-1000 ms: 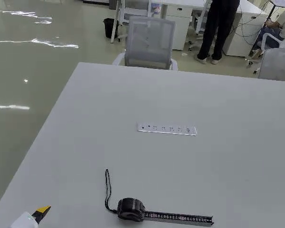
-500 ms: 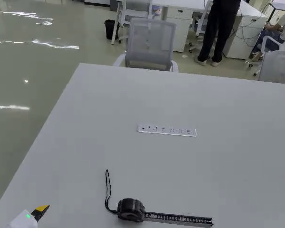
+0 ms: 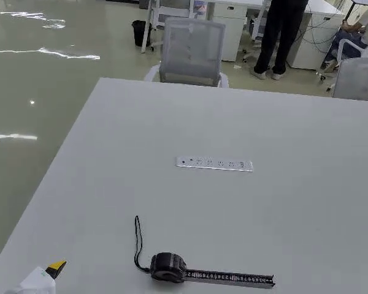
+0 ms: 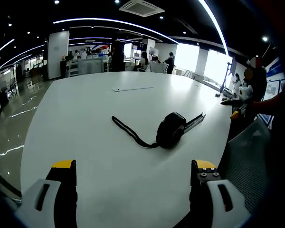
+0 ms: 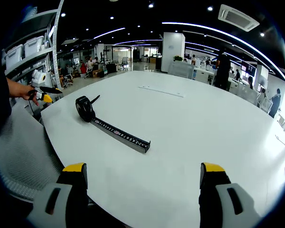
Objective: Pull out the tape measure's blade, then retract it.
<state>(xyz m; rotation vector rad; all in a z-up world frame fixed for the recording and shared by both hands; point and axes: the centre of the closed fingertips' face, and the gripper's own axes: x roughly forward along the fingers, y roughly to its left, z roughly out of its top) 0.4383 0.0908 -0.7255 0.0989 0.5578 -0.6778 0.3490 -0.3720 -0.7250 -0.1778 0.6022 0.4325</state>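
**Tape measure flat on the bench, blade out, both grippers clear of it**

The tape measure lies close to the near edge of the white bench, toward its left half. Its long axis runs nearly parallel to that edge. The dark round body is at the left end, and the blade lies pulled out flat on the bench top, pointing right and angling slightly toward the near edge. A thin black strap leaves the left side of the body and runs toward the far edge, across the blade's line.

The left gripper sits by the bench's near left corner, well apart from the tape measure. In the left gripper view its jaws stand wide apart with nothing between them. They face the body end of the tape measure, and the blade runs away behind it.

In the right gripper view, the right gripper also has its jaws spread wide and empty. It is near the bench's edge, and the blade runs diagonally with its free end nearest this gripper.

A power strip lies mid-bench, parallel to the blade, and a grey chair stands at the far edge.
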